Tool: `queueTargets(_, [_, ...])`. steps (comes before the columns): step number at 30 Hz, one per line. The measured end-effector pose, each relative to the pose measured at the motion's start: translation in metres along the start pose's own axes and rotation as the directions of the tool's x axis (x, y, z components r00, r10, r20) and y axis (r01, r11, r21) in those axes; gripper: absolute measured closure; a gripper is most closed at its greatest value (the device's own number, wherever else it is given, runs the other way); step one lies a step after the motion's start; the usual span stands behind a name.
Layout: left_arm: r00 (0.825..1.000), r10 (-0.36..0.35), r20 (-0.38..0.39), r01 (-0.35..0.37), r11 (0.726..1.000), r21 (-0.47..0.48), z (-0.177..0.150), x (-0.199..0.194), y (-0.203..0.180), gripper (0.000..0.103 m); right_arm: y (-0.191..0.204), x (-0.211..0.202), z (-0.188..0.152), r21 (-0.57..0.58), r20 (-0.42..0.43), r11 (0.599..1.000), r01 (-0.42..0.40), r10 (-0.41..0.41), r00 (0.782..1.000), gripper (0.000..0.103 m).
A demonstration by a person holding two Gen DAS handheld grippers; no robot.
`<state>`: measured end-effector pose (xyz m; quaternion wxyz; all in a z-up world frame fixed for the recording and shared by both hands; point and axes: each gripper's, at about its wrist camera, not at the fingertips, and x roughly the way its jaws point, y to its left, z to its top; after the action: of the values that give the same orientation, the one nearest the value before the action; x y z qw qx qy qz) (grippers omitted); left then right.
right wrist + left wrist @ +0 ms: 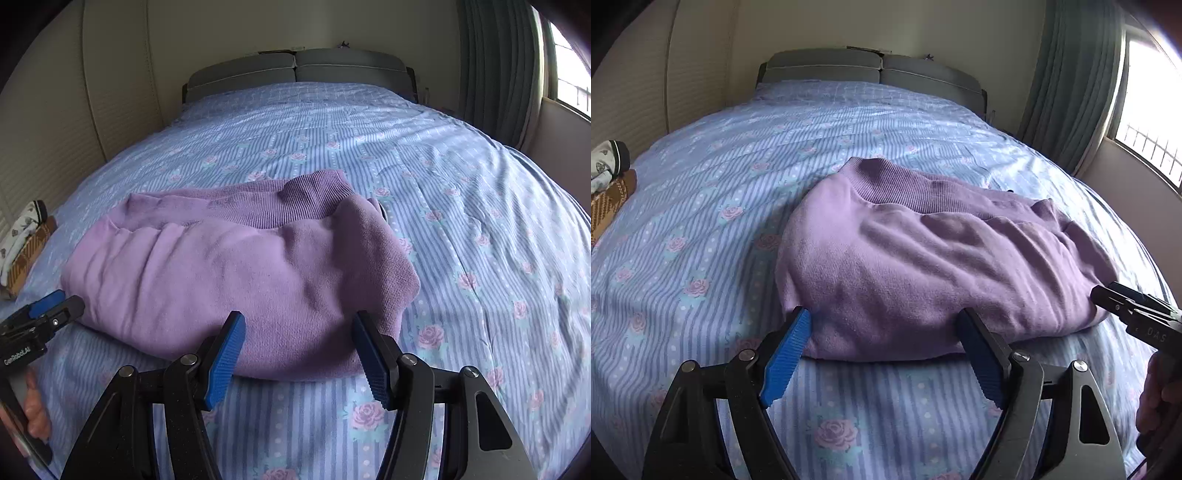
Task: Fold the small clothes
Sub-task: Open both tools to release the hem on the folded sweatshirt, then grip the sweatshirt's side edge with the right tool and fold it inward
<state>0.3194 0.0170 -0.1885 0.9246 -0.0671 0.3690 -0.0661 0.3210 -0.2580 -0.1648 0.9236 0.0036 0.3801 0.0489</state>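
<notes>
The purple sweater lies folded on the bed. Left tongs and right tongs gape empty at its near edge; next, probably pinch and fold.

We hold our left gripper tilted down at the near edge of the purple sweater, blue pads spread wide, nothing pinched between them. Our right gripper sits at the same near edge, toward the sweater's right end, jaws parted and clamping nothing. A hand grips the left tool's handle.
</notes>
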Motion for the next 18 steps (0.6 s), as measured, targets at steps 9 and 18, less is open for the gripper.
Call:
queueTargets(9, [0.999,0.008,-0.036,-0.01,0.998,-0.062,-0.008,0.007,0.015,0.007,-0.001,0.011,-0.008,-0.013,-0.016,1.0,0.02,-0.02,1.0,0.042])
queueTargets(18, [0.998,0.025,0.055,-0.022,0.999,-0.045,0.002,-0.04,-0.001,0.01,-0.02,-0.034,-0.003,0.117,0.039,0.993,0.006,-0.01,0.999,0.038])
